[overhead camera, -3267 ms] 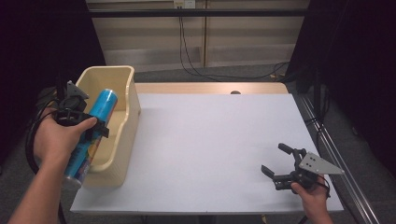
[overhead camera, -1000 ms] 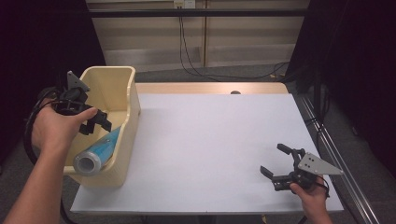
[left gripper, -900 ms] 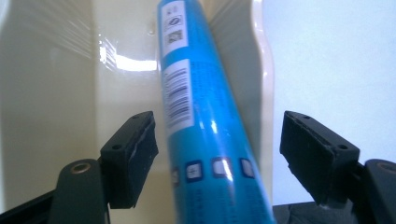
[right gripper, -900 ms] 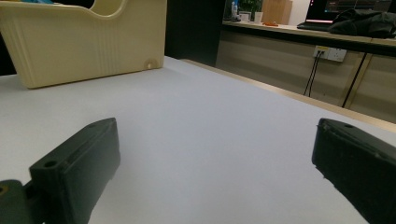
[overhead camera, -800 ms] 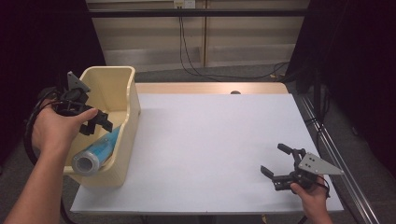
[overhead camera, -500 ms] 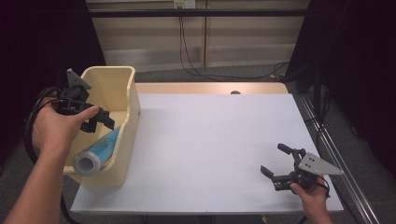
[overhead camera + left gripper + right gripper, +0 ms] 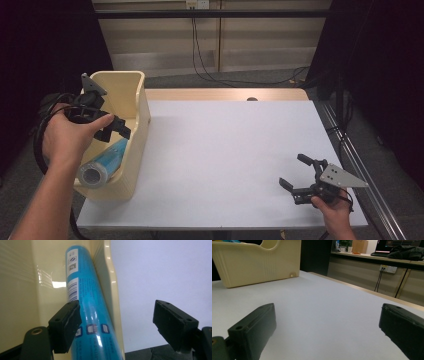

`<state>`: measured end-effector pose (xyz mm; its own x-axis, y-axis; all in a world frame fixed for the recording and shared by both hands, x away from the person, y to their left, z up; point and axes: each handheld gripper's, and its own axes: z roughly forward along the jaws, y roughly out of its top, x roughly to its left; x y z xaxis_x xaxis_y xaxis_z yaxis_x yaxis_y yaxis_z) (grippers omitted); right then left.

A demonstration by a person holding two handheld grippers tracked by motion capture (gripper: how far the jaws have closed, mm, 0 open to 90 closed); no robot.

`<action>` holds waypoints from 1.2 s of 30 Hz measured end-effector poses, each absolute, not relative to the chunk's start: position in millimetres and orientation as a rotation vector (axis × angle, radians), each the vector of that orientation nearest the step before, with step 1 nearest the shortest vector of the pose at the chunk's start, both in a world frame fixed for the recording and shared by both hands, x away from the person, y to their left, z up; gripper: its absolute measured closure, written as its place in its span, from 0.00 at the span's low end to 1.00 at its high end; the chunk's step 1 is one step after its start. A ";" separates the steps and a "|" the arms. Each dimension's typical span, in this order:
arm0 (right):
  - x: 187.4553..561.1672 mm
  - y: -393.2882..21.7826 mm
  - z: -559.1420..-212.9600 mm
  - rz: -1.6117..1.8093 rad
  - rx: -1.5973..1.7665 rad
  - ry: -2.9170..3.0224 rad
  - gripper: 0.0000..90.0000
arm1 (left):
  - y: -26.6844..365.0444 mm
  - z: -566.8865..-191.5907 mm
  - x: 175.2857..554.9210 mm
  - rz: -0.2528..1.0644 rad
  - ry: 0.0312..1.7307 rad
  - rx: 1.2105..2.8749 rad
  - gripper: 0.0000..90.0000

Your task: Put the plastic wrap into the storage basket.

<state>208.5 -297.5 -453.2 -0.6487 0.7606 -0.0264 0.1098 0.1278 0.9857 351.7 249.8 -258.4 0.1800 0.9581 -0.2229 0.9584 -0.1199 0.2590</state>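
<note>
Now that the blue tube [image 7: 106,162] lies in the cream bin [image 7: 137,97], the left gripper's [image 7: 112,131] fingers have just been opening, empty; the right gripper [image 7: 296,173] rests open on the bench [image 7: 225,150], so placement looks done.

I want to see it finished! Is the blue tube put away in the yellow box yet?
Nearly. The blue tube already lies slanted inside the yellow box. The left gripper has just been opening and its fingers no longer press the tube. What's left: lifting that hand away. The right gripper waits open above the table.
</note>
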 end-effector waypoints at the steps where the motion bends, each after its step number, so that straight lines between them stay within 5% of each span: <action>1: 208.5 -297.6 -453.2 1.560 0.836 1.870 0.01 | 248.5 -258.3 351.4 -0.003 1.808 2.129 0.24; 36: 210.1 -295.3 -453.3 1.560 0.830 1.877 0.01 | 198.2 -251.3 340.9 -0.040 1.646 2.251 0.12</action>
